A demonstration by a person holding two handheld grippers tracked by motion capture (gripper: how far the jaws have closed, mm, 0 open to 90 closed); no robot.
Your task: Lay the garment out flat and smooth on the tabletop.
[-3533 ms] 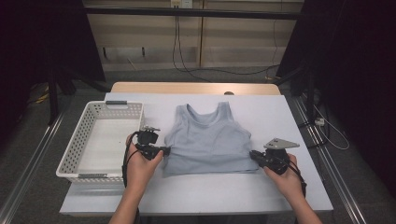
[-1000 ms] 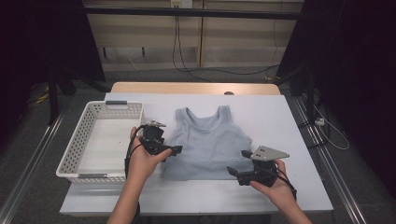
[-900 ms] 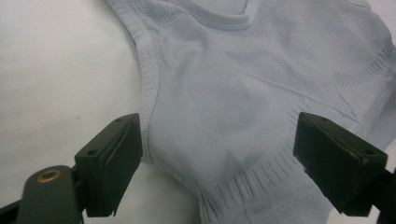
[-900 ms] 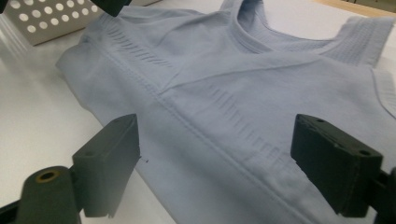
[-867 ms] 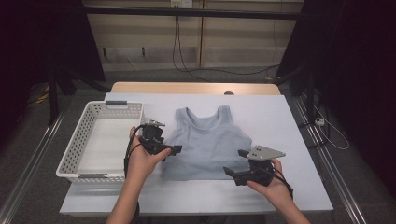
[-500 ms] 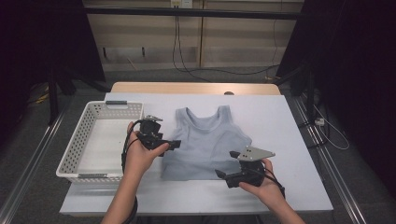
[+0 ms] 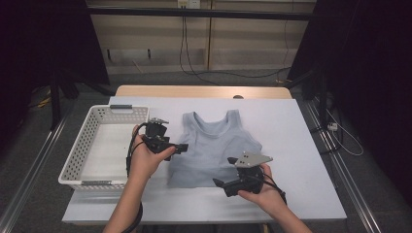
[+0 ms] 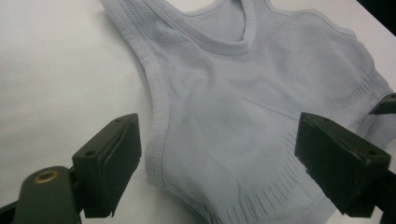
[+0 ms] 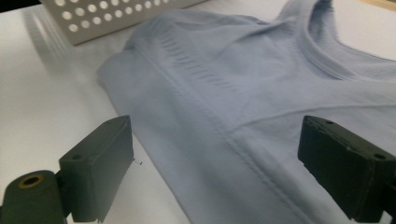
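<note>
At the centre of the high view, a pale blue-grey knitted sleeveless top (image 7: 214,148) lies flat on the white table (image 7: 301,145), neckline toward the top of the frame and hem toward the bottom, so its long axis runs up and down the picture. The left gripper (image 7: 180,147) sits at the garment's left side edge, about mid-height, jaws pointing right across the fabric. The right gripper (image 7: 218,183) is at the lower right of the garment, beside the hem corner, jaws pointing left along the hem.

In the left gripper view its two black jaws stand wide apart with nothing between them, straddling the ribbed side seam, which lies just ahead. In the right gripper view the jaws are likewise spread and empty, the hem corner lying ahead and between them.

Each hand is about equally near its own edge; the left looks marginally closer to the cloth. The left forearm rises from the bottom of the frame with the wrist bent inward; the right hand (image 7: 265,191) lies low, palm cupped under its gripper. A white perforated plastic basket (image 7: 77,160) stands to the left of the garment, apart from it.
</note>
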